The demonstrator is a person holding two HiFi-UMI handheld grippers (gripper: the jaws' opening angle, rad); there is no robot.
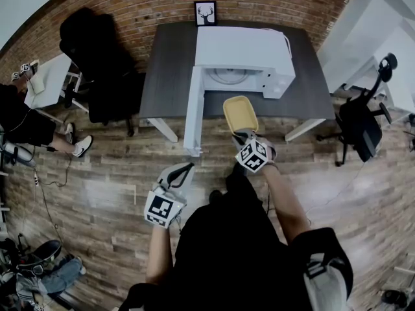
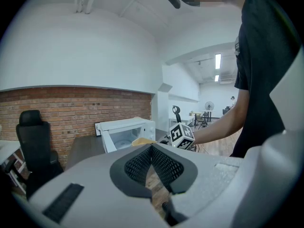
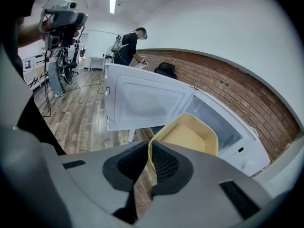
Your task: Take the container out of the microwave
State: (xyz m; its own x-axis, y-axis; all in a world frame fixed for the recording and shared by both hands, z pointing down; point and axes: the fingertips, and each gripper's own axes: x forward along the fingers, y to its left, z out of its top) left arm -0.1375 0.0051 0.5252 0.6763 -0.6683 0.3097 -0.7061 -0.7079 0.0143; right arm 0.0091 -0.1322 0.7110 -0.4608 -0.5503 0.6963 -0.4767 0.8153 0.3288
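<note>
Obstacle 1: the door (image 1: 193, 112) of the microwave (image 1: 243, 60) is swung fully out, edge-on toward the person and overhanging the front edge of the bench (image 1: 168, 70). It walls off the left side of the cavity mouth (image 1: 227, 76).

The mouth itself is unobstructed, with only the turntable inside.

Obstacle 2: the container (image 1: 240, 113) hangs just in front of the mouth, clamped at its near rim by the right hand-held gripper (image 1: 241, 135). It fills the lane right of the door, leaving a narrow gap between them.

The left hand-held gripper (image 1: 181, 170), jaws together on nothing, sits just past the door's outer end.

Free room: the bench top left of the microwave is bare. Right of the container is bare floor (image 1: 305, 167), then a bench leg (image 1: 305, 129). An office chair (image 1: 360, 125) stands well apart.
</note>
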